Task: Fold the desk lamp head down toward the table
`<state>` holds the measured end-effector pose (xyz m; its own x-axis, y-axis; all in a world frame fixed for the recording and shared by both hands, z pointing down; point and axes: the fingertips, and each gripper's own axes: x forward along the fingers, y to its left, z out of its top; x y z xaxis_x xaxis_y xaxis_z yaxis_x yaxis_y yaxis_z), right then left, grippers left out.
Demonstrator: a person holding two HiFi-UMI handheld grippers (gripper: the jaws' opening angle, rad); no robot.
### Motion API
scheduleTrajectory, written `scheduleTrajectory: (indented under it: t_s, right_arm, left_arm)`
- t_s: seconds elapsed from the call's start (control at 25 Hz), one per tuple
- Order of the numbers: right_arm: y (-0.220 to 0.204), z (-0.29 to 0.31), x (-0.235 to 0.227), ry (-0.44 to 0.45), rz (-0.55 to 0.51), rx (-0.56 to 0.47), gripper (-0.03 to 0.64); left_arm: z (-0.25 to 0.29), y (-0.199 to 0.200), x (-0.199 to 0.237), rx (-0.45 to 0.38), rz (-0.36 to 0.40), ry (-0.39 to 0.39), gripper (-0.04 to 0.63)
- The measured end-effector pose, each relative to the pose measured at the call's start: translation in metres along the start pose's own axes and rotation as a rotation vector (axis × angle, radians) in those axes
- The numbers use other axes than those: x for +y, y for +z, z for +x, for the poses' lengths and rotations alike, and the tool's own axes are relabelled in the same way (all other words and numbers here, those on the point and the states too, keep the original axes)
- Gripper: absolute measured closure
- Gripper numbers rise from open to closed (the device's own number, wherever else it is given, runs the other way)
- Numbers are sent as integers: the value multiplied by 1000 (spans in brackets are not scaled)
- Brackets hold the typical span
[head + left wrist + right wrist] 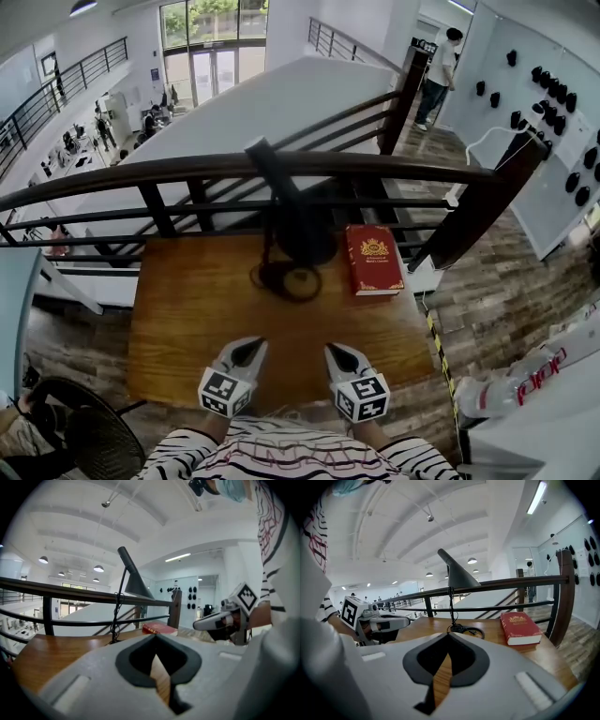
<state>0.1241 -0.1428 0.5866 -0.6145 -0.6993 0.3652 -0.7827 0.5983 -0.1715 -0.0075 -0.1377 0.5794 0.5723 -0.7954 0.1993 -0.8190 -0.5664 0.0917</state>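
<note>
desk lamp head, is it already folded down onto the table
No, in the right gripper view the lamp head sits raised high on its stem, well above the table.

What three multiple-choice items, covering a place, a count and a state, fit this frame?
1. In the head view, where is the thick red hardcover book from the black desk lamp? A left. B right. C beneath.
2. How many books lie on the brown wooden table? A one. B two. C three.
3. The left hand-held gripper and right hand-held gripper are: A both shut, empty. B both open. C gripping the lamp.
1B, book sits right of the lamp. 2A, one book shows. 3A, each gripper view shows jaws together, nothing between.
</note>
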Motion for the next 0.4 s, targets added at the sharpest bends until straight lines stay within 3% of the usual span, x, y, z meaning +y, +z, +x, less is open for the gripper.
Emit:
scheduleTrajectory:
  t_s: [0.4]
  right_arm:
    - [12, 3, 0, -18, 2, -18, 617]
  left_arm:
    - [-1, 8, 6, -8, -4, -8, 594]
